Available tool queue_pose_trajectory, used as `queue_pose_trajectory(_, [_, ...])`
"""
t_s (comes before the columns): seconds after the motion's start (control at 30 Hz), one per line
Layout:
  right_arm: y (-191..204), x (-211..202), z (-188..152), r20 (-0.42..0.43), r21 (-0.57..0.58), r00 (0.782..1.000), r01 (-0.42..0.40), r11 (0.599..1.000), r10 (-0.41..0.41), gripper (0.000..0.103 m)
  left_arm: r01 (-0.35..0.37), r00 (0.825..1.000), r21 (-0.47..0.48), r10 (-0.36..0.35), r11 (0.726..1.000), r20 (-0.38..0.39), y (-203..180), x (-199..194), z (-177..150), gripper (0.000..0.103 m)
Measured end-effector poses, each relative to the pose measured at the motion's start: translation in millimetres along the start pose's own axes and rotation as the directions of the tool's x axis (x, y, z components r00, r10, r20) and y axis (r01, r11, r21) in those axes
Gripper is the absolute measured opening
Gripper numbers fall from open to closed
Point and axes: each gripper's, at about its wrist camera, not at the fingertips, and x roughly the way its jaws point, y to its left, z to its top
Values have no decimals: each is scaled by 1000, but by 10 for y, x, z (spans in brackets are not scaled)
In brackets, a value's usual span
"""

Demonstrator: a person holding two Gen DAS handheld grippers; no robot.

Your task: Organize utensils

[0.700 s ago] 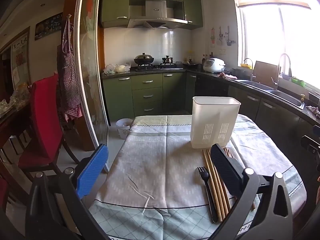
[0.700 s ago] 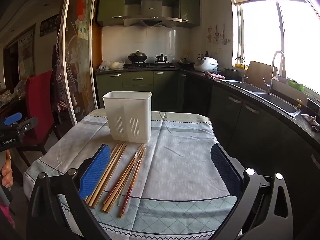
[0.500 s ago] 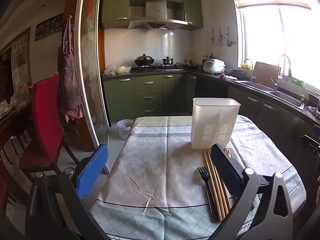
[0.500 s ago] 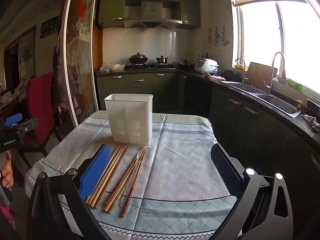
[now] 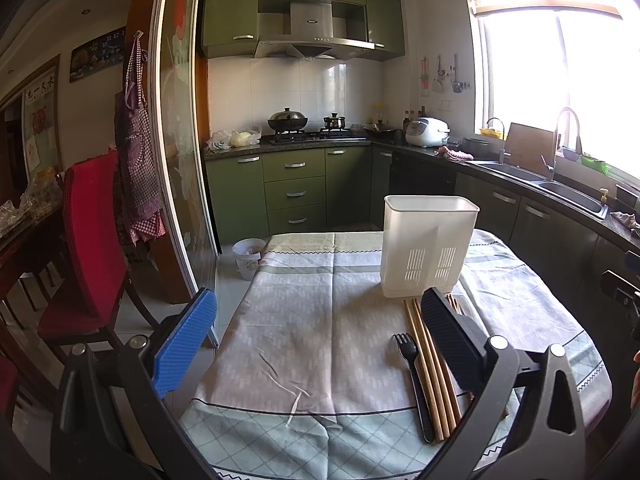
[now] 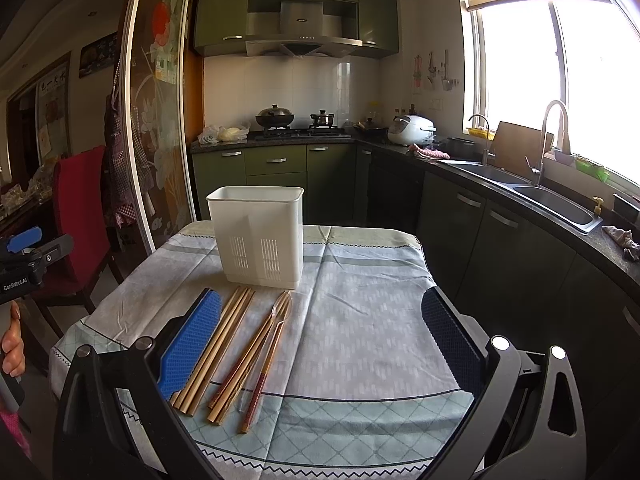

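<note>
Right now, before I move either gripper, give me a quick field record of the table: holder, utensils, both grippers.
holder: white utensil holder upright on the tablecloth, looks empty
utensils: black fork, chopsticks and clear spoon lying flat in front of it
left gripper: open, holding nothing
right gripper: open, holding nothing

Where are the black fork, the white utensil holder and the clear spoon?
black fork point(image 5: 403, 342): left wrist view, on its tines.
white utensil holder point(image 6: 256, 216): right wrist view, on its front wall.
clear spoon point(image 6: 279, 308): right wrist view, on its bowl.
</note>
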Motion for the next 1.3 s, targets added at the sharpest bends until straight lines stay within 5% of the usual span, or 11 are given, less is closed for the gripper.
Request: queue_pose_trajectory(1.3, [-21,14,-6,-6,4,1000,-1,1000,1,99,1,999,12,-1,1000,-34,-82,21,133,97])
